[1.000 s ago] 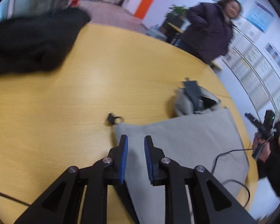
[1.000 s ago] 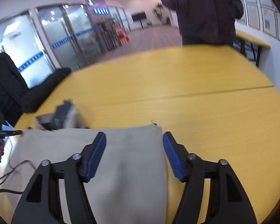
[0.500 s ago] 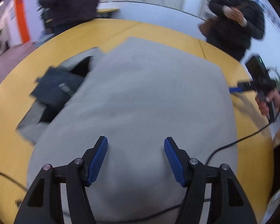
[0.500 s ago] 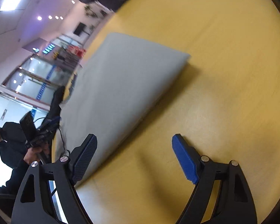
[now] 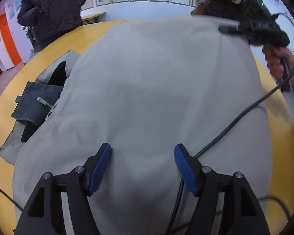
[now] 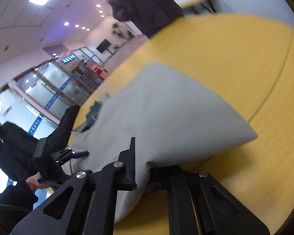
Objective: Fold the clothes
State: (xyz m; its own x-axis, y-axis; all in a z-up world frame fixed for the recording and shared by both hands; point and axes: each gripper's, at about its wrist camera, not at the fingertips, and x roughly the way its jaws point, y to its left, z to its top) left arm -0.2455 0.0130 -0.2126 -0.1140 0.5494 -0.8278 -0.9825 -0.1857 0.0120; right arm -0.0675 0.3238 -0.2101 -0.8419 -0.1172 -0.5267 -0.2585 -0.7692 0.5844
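Right gripper (image 6: 142, 171): jaws closing tight on a pinch of the grey garment (image 6: 166, 113) at its near edge, cloth bunching between the two black fingers. The gripped edge is lifting slightly off the yellow table (image 6: 245, 62); the rest of the garment is spreading away from the gripper toward a far corner that is lying flat on the wood.

Left gripper (image 5: 142, 162): jaws standing wide apart, holding nothing, blue pads (image 5: 100, 166) hovering over the near part of the grey garment (image 5: 156, 82). Whether the pads are touching the cloth cannot be told. A black cable (image 5: 235, 121) is trailing across the fabric just beside the right-hand pad.

Grey garment: lying broad across the table, filling the space ahead of the left gripper. A dark blue inner panel (image 5: 39, 101) with a small tab is showing at its left side, where the cloth is opening.

Step in hand, as judged: one edge is taken up for a fold, the other side not yet gripped. The next move is probably calling for the left gripper to come down and close on the near edge clear of the cable, then both carrying it over.

Surroundings: two bystanders in dark coats (image 5: 49, 9) standing past the table.
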